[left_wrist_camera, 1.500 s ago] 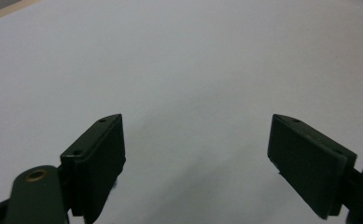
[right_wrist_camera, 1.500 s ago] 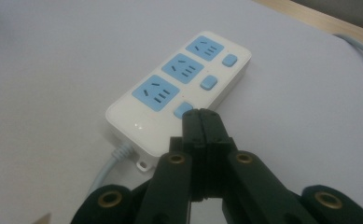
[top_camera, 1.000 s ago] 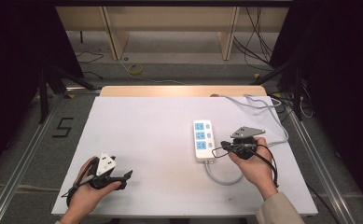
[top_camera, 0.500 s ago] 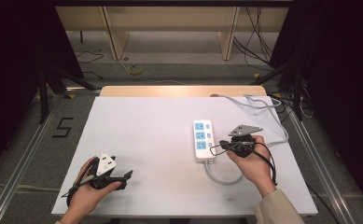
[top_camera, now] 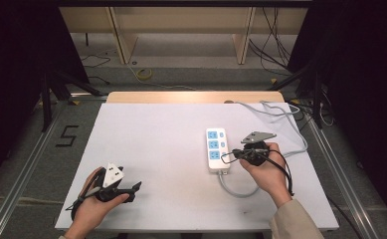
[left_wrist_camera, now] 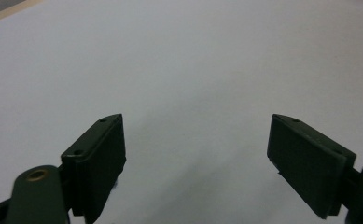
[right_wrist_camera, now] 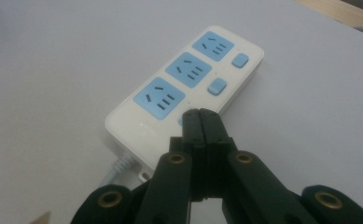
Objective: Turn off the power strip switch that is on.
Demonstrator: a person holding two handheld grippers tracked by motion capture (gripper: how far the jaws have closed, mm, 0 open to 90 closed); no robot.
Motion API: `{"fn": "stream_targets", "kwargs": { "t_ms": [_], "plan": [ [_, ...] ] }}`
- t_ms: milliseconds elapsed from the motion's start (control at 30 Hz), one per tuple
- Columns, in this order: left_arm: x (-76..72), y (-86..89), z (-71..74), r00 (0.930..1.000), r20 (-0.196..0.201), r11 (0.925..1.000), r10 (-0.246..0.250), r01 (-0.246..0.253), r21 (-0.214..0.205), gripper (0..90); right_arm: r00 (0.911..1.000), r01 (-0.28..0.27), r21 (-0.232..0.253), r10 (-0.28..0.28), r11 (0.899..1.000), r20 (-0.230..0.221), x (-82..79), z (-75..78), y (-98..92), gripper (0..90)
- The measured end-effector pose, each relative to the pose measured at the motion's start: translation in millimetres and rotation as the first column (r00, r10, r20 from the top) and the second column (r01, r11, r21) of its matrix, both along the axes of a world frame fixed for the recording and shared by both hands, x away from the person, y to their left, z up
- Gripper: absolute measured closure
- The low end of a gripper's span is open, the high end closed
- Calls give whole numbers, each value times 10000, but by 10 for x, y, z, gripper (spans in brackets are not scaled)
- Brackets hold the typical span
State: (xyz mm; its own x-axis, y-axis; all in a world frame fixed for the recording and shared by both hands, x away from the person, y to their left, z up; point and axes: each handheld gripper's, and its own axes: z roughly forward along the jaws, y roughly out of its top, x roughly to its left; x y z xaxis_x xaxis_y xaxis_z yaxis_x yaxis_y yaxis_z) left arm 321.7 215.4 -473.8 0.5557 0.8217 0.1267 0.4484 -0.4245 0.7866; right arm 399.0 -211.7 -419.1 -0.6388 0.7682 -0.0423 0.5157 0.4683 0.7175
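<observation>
Your right gripper (right_wrist_camera: pixel 201 114) has its jaws pressed flat together with nothing between them; their tips sit over the near end of the white power strip (top_camera: pixel 216 149), right at the spot beside the nearest blue socket (right_wrist_camera: pixel 159 97) where a small blue switch is mostly hidden behind them; whether the tips actually touch it you cannot tell from these views. The strip lies flat on the white table (top_camera: pixel 156 134), right of centre, its long side running away from you; it carries three blue sockets in a row, and two more blue switches (right_wrist_camera: pixel 217 87) show clear beside the middle and far sockets. Its grey cord (top_camera: pixel 236 190) leaves the near end, loops under your right hand (top_camera: pixel 265 169) and runs off toward the far right edge of the table.

Your left gripper (top_camera: pixel 126 188) rests in your left hand (top_camera: pixel 94 206) near the front left corner of the table, well apart from the strip; its jaws stand wide, and its own camera looks across bare white tabletop between them.
</observation>
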Motion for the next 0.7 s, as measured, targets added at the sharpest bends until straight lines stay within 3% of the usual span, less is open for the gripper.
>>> {"fn": "stream_targets", "kwargs": {
  "t_ms": [700],
  "plan": [
    [3,-3,3,10000,0,10000,-46,46,52,194,9996,-84,-257,77,9996,-263,106,19,97,900]
  ]
}}
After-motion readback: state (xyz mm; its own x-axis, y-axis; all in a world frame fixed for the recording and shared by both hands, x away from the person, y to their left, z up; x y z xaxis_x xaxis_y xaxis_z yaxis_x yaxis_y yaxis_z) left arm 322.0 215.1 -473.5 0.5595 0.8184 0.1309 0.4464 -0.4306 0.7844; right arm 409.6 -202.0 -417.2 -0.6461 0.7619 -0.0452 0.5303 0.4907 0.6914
